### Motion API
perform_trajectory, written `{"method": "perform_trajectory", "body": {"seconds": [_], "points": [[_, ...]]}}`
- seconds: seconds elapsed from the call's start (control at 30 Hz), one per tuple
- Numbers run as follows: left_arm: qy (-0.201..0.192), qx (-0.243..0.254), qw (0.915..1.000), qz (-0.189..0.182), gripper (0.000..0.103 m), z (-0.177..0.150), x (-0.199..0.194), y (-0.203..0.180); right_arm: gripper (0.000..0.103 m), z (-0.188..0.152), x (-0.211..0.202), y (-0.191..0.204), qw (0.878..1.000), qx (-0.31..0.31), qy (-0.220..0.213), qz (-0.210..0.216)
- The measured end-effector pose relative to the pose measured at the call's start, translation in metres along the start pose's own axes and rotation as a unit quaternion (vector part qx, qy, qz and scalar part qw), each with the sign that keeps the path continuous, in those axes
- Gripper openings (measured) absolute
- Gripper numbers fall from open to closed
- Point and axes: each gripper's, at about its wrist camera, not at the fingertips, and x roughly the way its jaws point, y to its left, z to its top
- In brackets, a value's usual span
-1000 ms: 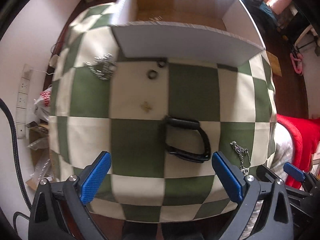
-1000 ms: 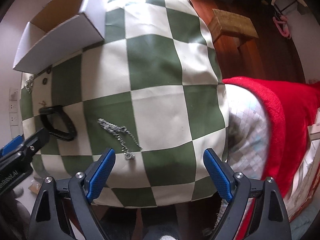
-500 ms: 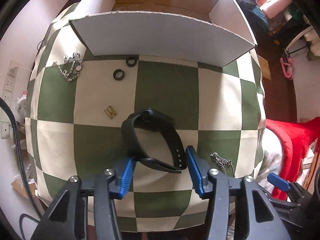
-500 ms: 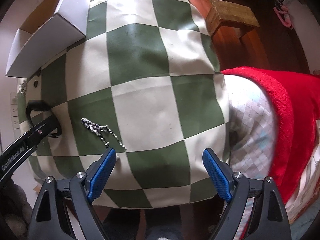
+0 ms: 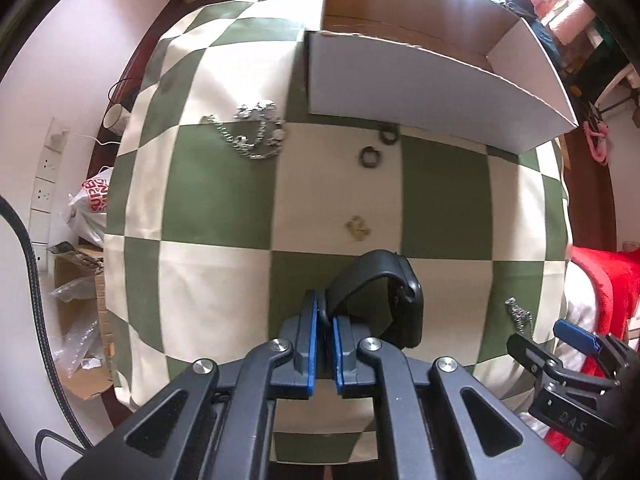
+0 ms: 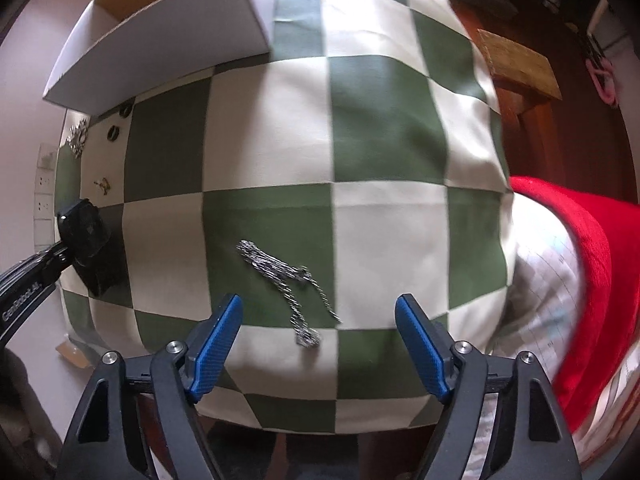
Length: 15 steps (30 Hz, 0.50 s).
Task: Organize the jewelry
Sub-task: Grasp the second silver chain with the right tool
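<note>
One large open white cardboard box [image 5: 420,84] sits at the far edge of the green-and-cream checked tablecloth [image 5: 216,188], presumably to receive the pieces. The left gripper [image 5: 324,320] is clenched on the black rubber smartwatch's [image 5: 384,296] strap, probably for lifting it boxward. The right gripper [image 6: 318,334], fingers spread, straddles the loose silver chain [image 6: 288,276] near the cloth's near edge, likely next.

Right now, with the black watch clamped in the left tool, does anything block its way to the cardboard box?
Only the box's near wall; the black watch in the left tool must clear it. Two dark rings lie flat below.
</note>
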Motion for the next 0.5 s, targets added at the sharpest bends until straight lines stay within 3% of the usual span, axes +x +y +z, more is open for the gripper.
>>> {"method": "perform_trajectory", "body": {"seconds": [0.3, 0.5], "points": [[-0.001, -0.001, 1.0000, 0.000, 0.004, 0.000, 0.003, 0.007, 0.079, 0.013, 0.007, 0.028, 0.999, -0.019, -0.003, -0.039], [-0.003, 0.005, 1.0000, 0.001, 0.004, 0.002, 0.002, 0.007, 0.064, 0.016, 0.003, 0.047, 0.999, -0.027, -0.009, -0.042]]}}
